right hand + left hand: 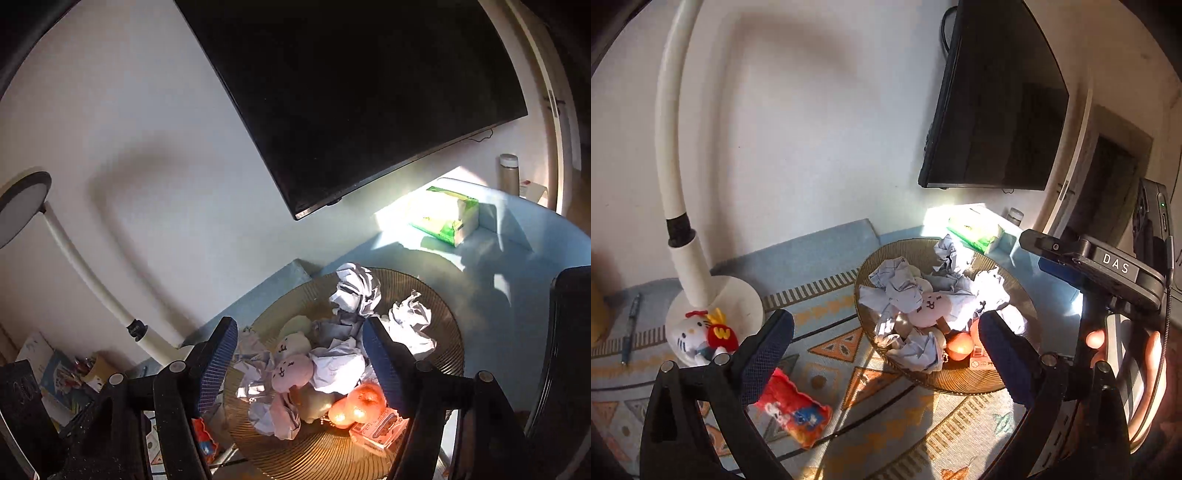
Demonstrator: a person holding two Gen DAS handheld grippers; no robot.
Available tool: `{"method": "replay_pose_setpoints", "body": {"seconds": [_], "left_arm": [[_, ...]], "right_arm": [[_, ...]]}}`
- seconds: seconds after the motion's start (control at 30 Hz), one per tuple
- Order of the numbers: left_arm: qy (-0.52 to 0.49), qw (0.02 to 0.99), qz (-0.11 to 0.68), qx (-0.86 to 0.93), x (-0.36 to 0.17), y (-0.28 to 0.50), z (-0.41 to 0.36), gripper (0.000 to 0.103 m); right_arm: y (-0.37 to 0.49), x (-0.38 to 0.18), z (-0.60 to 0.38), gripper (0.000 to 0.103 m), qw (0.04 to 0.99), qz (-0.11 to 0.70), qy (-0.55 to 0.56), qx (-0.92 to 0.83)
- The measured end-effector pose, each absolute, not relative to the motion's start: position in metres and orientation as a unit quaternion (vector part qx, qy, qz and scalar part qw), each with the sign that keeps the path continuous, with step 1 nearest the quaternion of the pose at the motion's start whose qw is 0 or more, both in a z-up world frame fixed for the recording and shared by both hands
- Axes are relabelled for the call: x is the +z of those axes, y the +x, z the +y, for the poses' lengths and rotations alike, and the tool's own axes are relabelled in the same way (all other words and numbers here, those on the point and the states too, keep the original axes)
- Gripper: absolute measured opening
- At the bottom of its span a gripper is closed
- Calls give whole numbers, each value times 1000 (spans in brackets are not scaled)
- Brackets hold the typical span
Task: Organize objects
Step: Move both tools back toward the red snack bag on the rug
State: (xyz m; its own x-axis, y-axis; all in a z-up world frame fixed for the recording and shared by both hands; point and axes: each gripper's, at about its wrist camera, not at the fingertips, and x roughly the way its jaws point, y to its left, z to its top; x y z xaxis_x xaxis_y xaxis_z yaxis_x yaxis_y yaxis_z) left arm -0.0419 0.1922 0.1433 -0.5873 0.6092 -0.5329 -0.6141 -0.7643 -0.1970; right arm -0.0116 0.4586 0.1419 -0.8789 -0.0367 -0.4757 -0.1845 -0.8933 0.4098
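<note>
Hanging on the wall above and beyond both claws is a dark screen (351, 103), the biggest thing in sight. Under it the counter (524, 258) carries a pale blue patterned cloth (886, 417). Ahead of the left claw (886, 354), and between its fingers in that view, sits a round ribbed bowl (960, 386) heaped with crumpled paper balls (901, 288), a pink plush (929, 308), an orange fruit (959, 346) and a small printed box (376, 432). The same bowl lies just ahead of the right claw (299, 365). Left of the left claw stands a white gooseneck lamp (670, 122), a cat plush (690, 338) leaning at its base. Beyond the bowl, to the right, rests a green tissue pack (448, 214). Below the left claw's left finger lies a red snack packet (792, 408). Far left lies a pen (629, 330).

The left claw's fingers stand wide apart, empty. The right claw's fingers stand apart too, nothing between the pads.
</note>
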Motion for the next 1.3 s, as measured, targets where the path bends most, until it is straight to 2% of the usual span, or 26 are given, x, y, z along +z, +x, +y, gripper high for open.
{"method": "replay_pose_setpoints", "body": {"seconds": [0.07, 0.13, 0.2, 0.27, 0.33, 0.43, 0.63, 0.73, 0.9, 1.03, 1.3], "left_arm": [[-292, 331, -20, 897, 151, -24, 159, 101], [-275, 325, -65, 902, 155, -4, 120, 102], [-261, 289, -85, 917, 154, 13, 88, 102], [-260, 211, -72, 939, 143, 24, 62, 102], [-256, 142, -67, 954, 120, 34, 38, 102], [-285, 99, -58, 952, 82, 30, 13, 102], [-321, 67, -54, 943, 37, 11, 2, 102], [-334, 38, -33, 941, 32, 9, 7, 102], [-356, 5, -14, 934, 28, 8, 11, 102], [-366, -4, -12, 931, 25, 5, 10, 102], [-370, -2, -13, 929, 25, 3, 9, 102]], "right_arm": [[5, 151, 427, 74, 8, 206, -233, 950], [18, 151, 395, 90, -23, 180, -231, 956], [26, 143, 365, 90, -52, 157, -230, 959], [29, 125, 336, 90, -71, 125, -245, 959], [29, 99, 311, 90, -84, 95, -261, 957], [26, 57, 286, 90, -101, 53, -269, 956], [14, 20, 280, 90, -91, 44, -309, 946], [10, 16, 286, 90, -88, 61, -321, 941], [9, 16, 278, 90, -71, 34, -333, 940], [9, 15, 270, 103, -78, 16, -334, 939], [1, 9, 272, 103, -69, 19, -357, 931]]}}
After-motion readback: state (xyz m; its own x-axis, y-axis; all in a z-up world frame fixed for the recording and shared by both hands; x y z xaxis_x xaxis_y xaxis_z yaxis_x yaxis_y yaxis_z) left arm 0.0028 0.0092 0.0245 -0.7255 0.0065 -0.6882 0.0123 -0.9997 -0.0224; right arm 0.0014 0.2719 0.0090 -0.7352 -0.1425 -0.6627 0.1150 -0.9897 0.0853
